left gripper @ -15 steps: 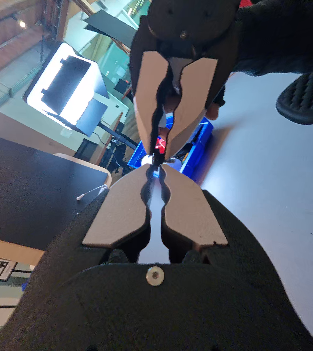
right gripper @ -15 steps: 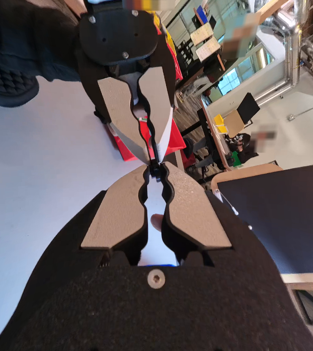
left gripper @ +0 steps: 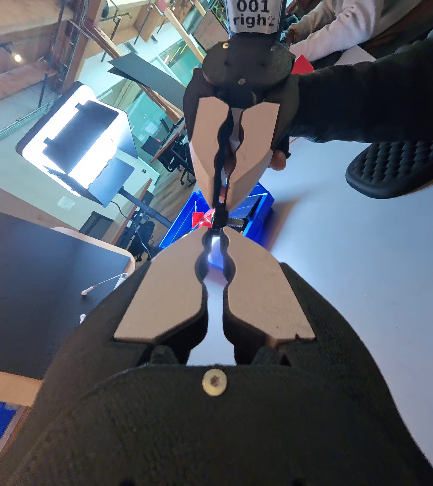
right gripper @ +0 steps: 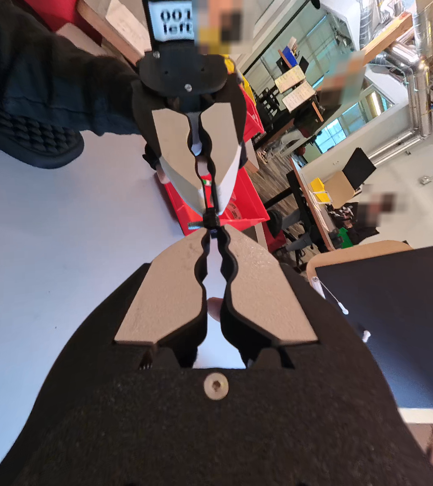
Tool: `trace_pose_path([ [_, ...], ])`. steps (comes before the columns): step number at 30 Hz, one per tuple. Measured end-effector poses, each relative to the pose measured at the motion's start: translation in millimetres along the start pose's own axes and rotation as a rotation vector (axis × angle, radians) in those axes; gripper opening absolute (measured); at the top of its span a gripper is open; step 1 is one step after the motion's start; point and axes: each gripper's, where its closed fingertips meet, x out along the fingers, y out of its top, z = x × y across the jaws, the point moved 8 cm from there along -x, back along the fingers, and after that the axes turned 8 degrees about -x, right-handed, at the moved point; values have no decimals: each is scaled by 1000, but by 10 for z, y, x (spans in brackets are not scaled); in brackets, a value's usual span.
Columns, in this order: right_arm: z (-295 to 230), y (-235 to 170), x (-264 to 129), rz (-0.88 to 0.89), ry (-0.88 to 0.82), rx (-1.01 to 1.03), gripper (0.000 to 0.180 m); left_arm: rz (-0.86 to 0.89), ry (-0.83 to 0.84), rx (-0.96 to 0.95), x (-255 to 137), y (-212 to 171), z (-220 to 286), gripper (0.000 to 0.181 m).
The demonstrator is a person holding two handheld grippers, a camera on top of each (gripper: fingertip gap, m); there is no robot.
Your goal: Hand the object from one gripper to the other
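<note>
Above a pale white tabletop, two hand-held grippers with black bodies and tan finger plates meet tip to tip, and a small black part with a threaded metal screw shaft sits between them, clear of the table. From the left wrist view, the left gripper fills the lower half, its two fingers drawn narrow so the tips nearly touch, pinching the lower side of the black part. The right gripper reaches down from the top, held by a hand in a black sleeve, its tips also closed tight on the upper side of the same part. The silver threaded shaft sticks out sideways toward the right in this view. Behind the tips, a blue plastic bin rests on the table with a red item inside. From the right wrist view, the right gripper sits low and the left gripper comes from above, both clamped on the small black part, with the threaded shaft now pointing left. A red plastic bin lies on the table just behind the tips. A black-topped table with a light wood edge stands off to the right side
</note>
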Motion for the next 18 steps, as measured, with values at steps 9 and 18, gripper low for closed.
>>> trace_pose_path([
  [9, -81, 57, 97, -163, -39, -130, 5, -120, 33, 78, 69, -5, 64, 12],
  [18, -34, 10, 18, 41, 25, 20, 6, 73, -59, 3, -13, 51, 56, 11],
])
